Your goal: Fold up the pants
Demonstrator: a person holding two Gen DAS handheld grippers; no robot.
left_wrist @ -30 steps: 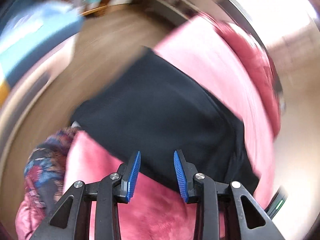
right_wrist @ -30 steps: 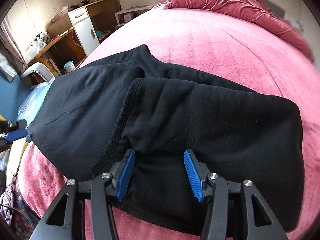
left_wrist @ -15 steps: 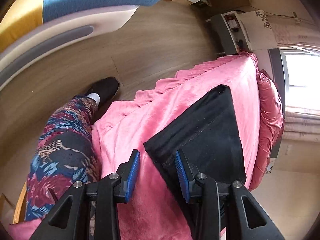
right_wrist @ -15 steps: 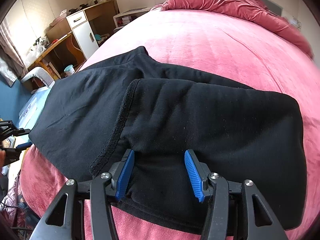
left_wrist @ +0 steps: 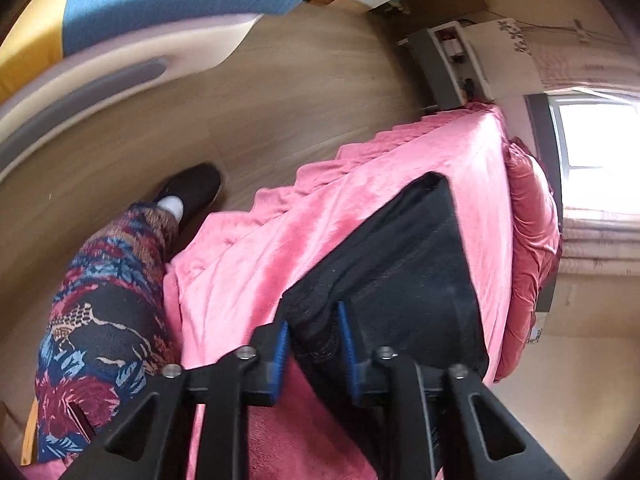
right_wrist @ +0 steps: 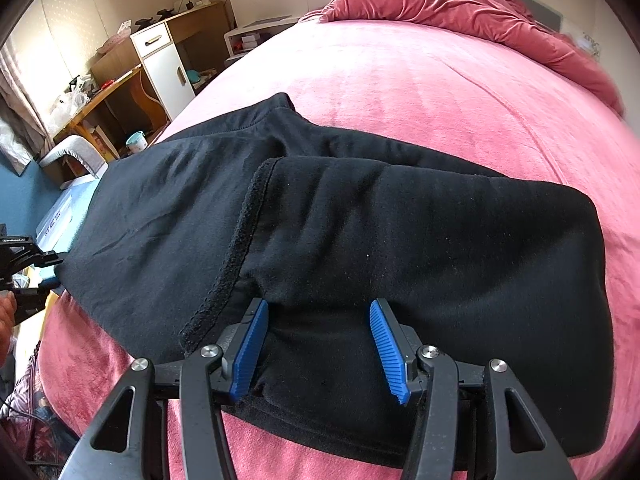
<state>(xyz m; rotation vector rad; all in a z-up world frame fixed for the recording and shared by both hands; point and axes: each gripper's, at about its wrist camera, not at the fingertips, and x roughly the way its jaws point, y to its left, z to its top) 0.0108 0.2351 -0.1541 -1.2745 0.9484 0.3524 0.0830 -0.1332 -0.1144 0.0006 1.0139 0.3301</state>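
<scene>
Black pants (right_wrist: 400,220) lie folded over on a pink bed cover (right_wrist: 400,80), a top layer with a fuzzy seam edge over a wider lower layer. My right gripper (right_wrist: 318,340) grips the near edge of the top layer, and the cloth puckers at its blue pads (right_wrist: 250,352). In the left wrist view the pants (left_wrist: 400,264) end in a corner by the bed's edge. My left gripper (left_wrist: 313,336) has that corner bunched between its closing jaws. The left gripper's body (right_wrist: 24,272) shows at the far left of the right wrist view.
A person's patterned trouser leg (left_wrist: 104,320) and dark shoe (left_wrist: 192,188) stand on the wooden floor (left_wrist: 200,120) beside the bed. A crumpled red duvet (right_wrist: 460,4) lies at the head. A white-and-wood cabinet (right_wrist: 160,60) and a cluttered desk (right_wrist: 100,100) stand to the left.
The left gripper swung down to the pants' corner at the bed's edge and narrowed its jaws onto it. The right gripper and the cloth it holds have not moved.
</scene>
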